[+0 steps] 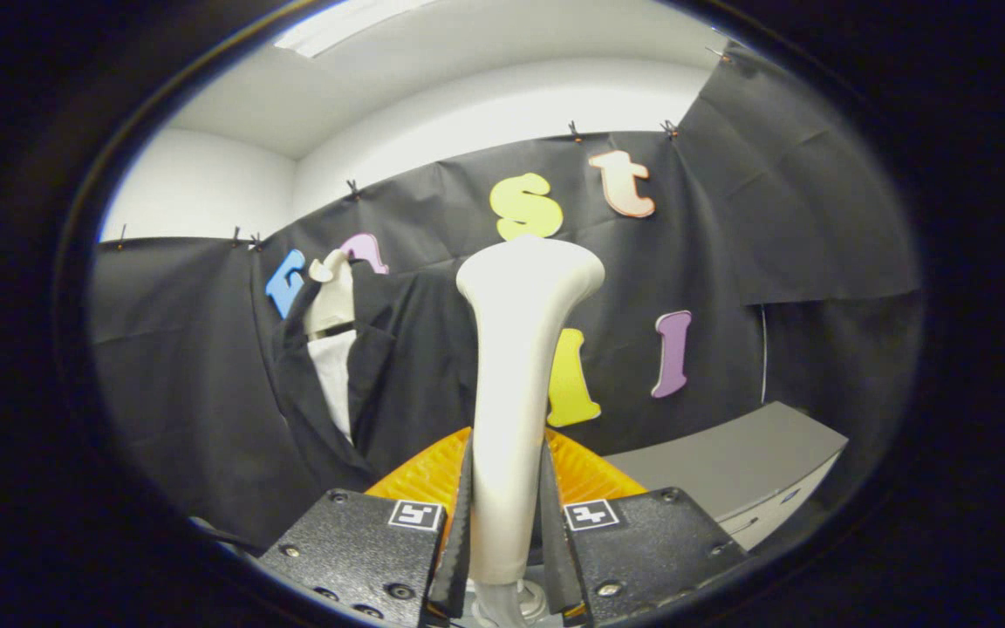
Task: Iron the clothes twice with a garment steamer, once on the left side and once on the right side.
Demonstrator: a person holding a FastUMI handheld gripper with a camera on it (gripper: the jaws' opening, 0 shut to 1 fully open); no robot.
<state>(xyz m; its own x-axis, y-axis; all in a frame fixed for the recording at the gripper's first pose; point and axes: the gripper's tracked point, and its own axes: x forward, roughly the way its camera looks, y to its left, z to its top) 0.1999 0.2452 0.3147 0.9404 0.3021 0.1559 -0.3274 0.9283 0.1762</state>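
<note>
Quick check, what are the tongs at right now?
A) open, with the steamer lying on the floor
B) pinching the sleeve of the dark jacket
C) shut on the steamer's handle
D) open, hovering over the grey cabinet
C: both fingers of the tongs press on the handle of the white steamer, which rises upright between them, with the dark jacket hanging beyond, apart from the steamer head.

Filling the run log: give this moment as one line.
gripper: shut on steamer handle | steamer: upright, raised | black jacket: hanging beyond, left of steamer | contact: none yet
</note>
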